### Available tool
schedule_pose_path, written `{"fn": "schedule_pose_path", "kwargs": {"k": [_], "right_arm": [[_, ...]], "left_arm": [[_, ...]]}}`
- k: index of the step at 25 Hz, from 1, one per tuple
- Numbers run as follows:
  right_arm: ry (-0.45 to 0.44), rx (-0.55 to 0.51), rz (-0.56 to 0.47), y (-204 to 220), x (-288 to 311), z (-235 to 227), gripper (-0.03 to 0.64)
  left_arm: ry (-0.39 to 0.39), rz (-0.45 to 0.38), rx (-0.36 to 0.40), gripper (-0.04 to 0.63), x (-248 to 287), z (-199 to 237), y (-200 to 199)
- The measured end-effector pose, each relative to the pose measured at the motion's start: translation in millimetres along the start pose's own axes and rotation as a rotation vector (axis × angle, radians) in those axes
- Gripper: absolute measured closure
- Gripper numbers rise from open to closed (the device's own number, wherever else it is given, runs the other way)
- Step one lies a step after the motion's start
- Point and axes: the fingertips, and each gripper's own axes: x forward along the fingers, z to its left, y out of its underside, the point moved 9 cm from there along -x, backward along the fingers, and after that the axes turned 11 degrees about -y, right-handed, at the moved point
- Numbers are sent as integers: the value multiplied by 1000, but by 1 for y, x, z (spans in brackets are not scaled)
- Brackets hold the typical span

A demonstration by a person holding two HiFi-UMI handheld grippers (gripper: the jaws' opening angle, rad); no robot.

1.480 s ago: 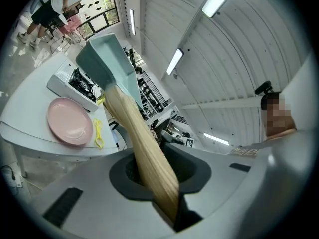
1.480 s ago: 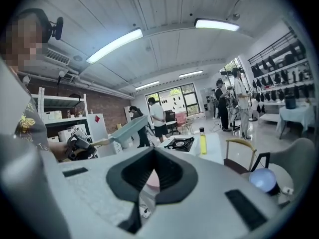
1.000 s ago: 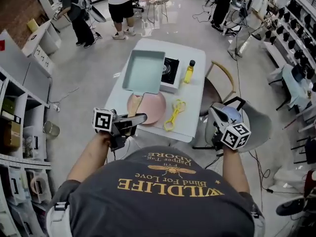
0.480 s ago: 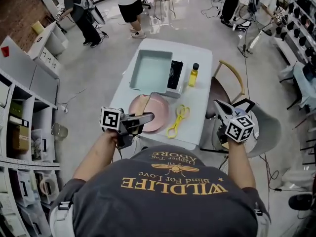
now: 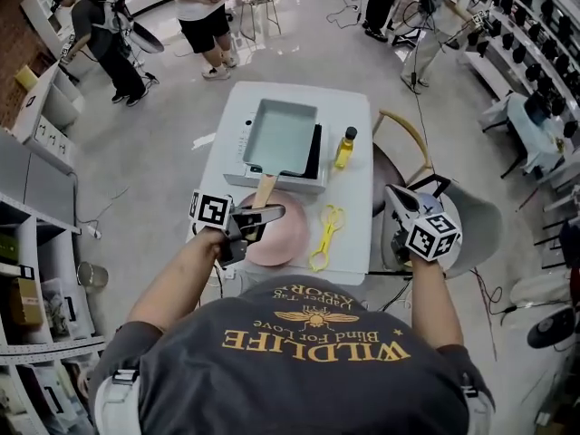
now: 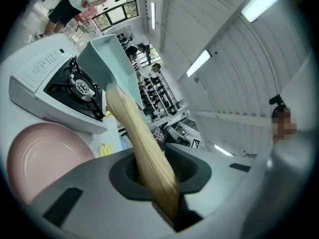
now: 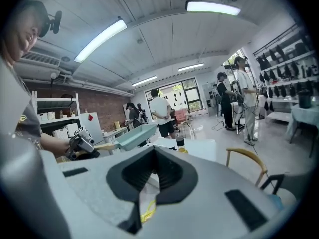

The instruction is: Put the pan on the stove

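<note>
- Clamping the pale wooden handle from both sides, the fingers of the left gripper hold it near its free end; the handle runs up and away from them to the pan
- Pan: pale green, rectangular, open side up; carried by the handle over the stove; in the left gripper view the black burner shows bare beside and below it, so it hangs above the stove and does not sit on it
- Fingers of the right gripper stand close together with nothing between them; it is held off the counter's right edge, well apart from the pan
- Stove: white, at the far end of the counter; a pink plate lies just in front of it, under the handle
- Yellow tongs lie right of the plate; a yellow bottle stands right of the stove
</note>
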Motion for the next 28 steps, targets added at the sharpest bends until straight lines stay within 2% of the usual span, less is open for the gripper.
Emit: {"fn": "schedule_pose_path", "kwargs": {"k": [5,10,28], "right_arm": [[7,11,29,3,9,-8,617],[13,19,47,8,10,-24,617],[12,37,77,25,13,-39,615]], "left_arm": [[7,2,-66,515,20,29,-14],[-21,2,-105,515,38,52,-20],[-72,-6,-140,515,65,89,-22]]}}
